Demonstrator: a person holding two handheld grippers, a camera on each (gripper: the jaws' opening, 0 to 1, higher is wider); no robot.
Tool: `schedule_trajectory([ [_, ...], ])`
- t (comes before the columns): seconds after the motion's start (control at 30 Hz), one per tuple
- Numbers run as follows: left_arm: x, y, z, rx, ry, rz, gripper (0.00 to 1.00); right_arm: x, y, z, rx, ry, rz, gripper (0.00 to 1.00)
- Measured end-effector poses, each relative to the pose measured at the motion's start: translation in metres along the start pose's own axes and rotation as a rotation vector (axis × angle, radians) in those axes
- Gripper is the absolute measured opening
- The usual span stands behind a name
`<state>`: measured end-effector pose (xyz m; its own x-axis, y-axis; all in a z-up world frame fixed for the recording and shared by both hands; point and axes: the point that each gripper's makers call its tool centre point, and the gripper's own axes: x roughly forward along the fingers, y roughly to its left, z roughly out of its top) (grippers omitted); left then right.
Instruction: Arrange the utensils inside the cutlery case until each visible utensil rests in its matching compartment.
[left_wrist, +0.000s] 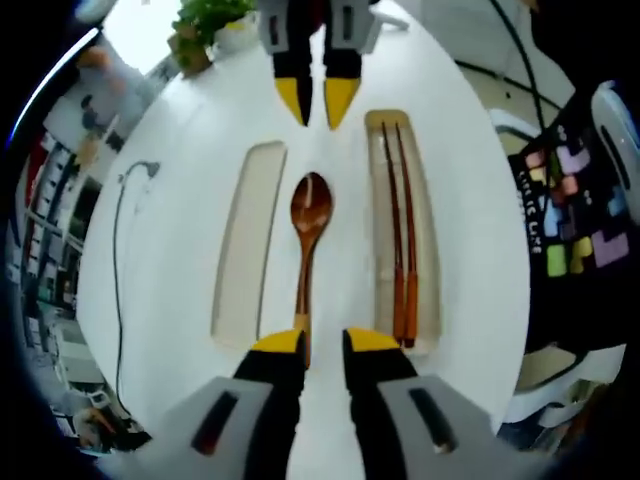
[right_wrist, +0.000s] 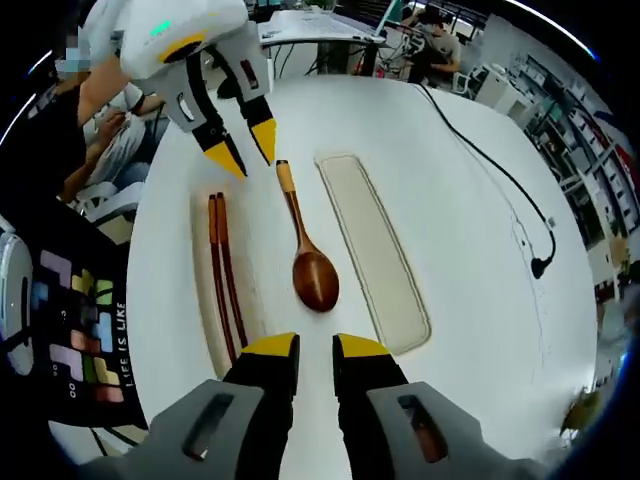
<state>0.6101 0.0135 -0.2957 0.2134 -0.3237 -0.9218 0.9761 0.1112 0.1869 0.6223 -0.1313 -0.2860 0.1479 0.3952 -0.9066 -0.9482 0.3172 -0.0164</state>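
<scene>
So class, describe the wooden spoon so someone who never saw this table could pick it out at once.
Start at the white table and find two long recesses, one empty, one holding dark chopsticks. The spoon lies on the strip between them. It alone has a round glossy brown bowl and a pale handle tip.

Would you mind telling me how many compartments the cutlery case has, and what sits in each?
2. One compartment holds the wooden chopsticks; the other compartment is empty. The wooden spoon lies on the strip between them.
</scene>
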Motion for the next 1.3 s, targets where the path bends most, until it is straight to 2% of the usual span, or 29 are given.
schedule_trajectory([
  [0.13, 0.014, 0.007, -0.003, -0.016, -0.014, -0.013, 0.18, 0.007, -0.008, -0.007, 0.166, -0.056, 0.032, 0.13],
  [0.2, 0.018, 0.011, -0.01, -0.037, 0.012, -0.015, 0.19, 0.01, -0.011, -0.011, 0.24, -0.072, 0.055, 0.13],
  [0.27, 0.021, 0.011, -0.007, -0.041, -0.019, -0.025, 0.19, 0.014, -0.014, -0.011, 0.297, -0.101, 0.068, 0.13],
  [0.33, 0.024, 0.009, -0.004, -0.074, -0.038, -0.054, 0.19, 0.017, -0.014, -0.009, 0.406, -0.136, 0.115, 0.13],
  [0.4, 0.027, 0.01, -0.004, -0.072, -0.045, -0.054, 0.19, 0.021, -0.011, -0.004, 0.539, -0.171, 0.179, 0.15],
  [0.5, 0.032, 0.013, -0.006, -0.065, -0.045, -0.051, 0.19, 0.03, -0.016, -0.003, 0.731, -0.204, 0.222, 0.16],
  [0.57, 0.035, 0.015, -0.006, -0.076, -0.054, -0.054, 0.19, 0.035, -0.018, 0.0, 0.816, -0.226, 0.24, 0.16],
  [0.83, 0.044, 0.014, -0.007, -0.091, -0.072, -0.078, 0.18, 0.046, 0.0, 0.006, 0.847, -0.197, 0.322, 0.16],
  [0.9, 0.045, 0.014, -0.003, -0.109, -0.1, -0.093, 0.17, 0.048, 0.003, 0.007, 0.843, -0.188, 0.327, 0.16],
  [0.97, 0.046, 0.015, -0.003, -0.115, -0.101, -0.094, 0.17, 0.048, -0.004, 0.008, 0.852, -0.185, 0.346, 0.16],
  [1.2, 0.047, 0.011, -0.001, -0.131, -0.119, -0.114, 0.14, 0.055, 0.01, 0.006, 0.852, -0.157, 0.36, 0.15],
  [1.3, 0.047, 0.012, -0.001, -0.127, -0.137, -0.124, 0.13, 0.056, 0.009, 0.004, 0.817, -0.143, 0.344, 0.11],
])
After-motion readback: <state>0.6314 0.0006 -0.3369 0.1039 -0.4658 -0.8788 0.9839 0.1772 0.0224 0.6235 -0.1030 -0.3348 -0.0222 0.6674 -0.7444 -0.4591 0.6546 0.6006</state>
